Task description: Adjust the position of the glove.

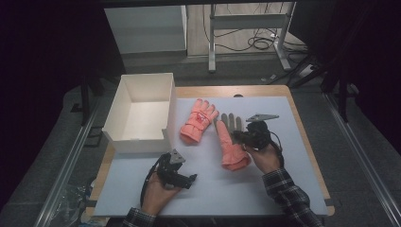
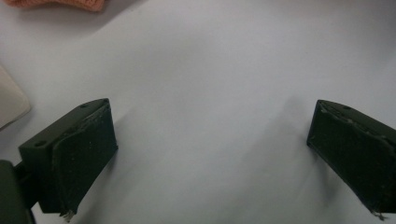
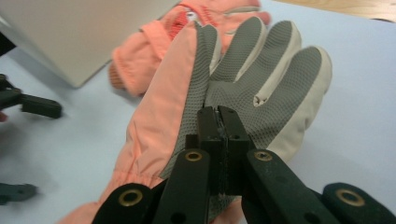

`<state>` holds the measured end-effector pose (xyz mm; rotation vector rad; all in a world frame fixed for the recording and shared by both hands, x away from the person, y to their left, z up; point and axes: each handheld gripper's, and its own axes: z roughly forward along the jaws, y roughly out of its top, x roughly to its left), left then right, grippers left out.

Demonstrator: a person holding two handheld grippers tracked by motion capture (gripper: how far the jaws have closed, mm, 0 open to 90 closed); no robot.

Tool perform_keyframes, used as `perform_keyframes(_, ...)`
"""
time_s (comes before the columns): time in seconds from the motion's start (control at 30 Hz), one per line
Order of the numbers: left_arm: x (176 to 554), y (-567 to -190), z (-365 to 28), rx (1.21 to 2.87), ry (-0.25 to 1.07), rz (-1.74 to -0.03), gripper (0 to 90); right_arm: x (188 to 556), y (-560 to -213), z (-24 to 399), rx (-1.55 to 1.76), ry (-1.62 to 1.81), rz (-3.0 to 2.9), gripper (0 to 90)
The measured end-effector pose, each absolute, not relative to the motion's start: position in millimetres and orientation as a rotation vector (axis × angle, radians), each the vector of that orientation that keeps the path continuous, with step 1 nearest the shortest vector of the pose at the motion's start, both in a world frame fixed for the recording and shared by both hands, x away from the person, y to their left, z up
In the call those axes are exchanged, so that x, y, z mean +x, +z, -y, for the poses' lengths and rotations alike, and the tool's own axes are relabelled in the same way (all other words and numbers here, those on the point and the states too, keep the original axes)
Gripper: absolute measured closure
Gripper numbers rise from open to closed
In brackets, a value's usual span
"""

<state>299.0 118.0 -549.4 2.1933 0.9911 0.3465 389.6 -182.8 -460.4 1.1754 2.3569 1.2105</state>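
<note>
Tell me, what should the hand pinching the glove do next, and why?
Probably lift the grey-palmed glove and carry it toward the white box. The right gripper looks shut on its palm, the box stands open nearby, and the left gripper is open over bare table.

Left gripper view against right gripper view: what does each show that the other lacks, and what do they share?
Left gripper view alone: its own left tool, jaws wide apart with nothing between them.

Right gripper view alone: the right tool, jaws together over the grey mesh palm of a glove, its fingers spread; the left tool farther off at the frame's left edge.

Both: the pale table mat, a corner of the white box and orange glove fabric.
</note>
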Motion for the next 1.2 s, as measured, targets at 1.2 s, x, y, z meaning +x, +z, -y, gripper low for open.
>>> perform_keyframes(1.2, 298.8, -549.5, -117.8, 2.191, 0.344, -0.994, 1.0, 336.3, -507.2, 195.3, 1.085, 1.103, -2.446, 71.0)
